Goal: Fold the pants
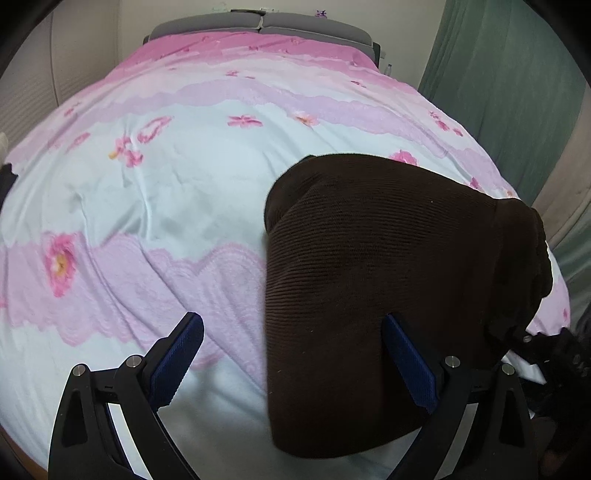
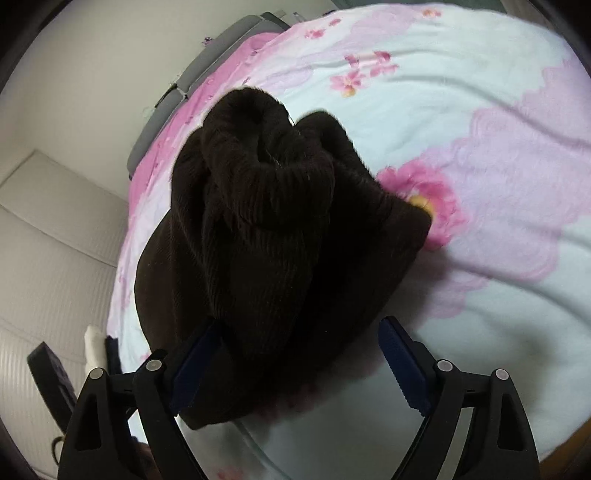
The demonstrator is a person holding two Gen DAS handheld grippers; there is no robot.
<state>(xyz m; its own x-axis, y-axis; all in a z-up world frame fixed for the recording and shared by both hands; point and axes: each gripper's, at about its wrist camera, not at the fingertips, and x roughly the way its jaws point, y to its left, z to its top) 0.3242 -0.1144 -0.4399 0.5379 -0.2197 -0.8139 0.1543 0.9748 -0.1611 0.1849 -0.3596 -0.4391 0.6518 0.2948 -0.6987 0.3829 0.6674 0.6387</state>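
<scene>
folded brown pants [image 1: 388, 280] on bedspread [image 1: 166, 192]

pants [image 1: 369, 280]: dark brown, ribbed | bedsheet [image 1: 166, 206]: pale blue, pink floral

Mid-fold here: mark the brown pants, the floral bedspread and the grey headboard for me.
brown pants [image 1: 388, 258]: left wrist view, middle of the flat ribbed panel.
floral bedspread [image 1: 166, 192]: left wrist view, bare pale blue stretch left of the pants.
grey headboard [image 1: 258, 27]: left wrist view, top edge near its centre seam.

Black claw [image 1: 293, 354], blue ribbed pads [image 1: 408, 363], silver screws.
</scene>
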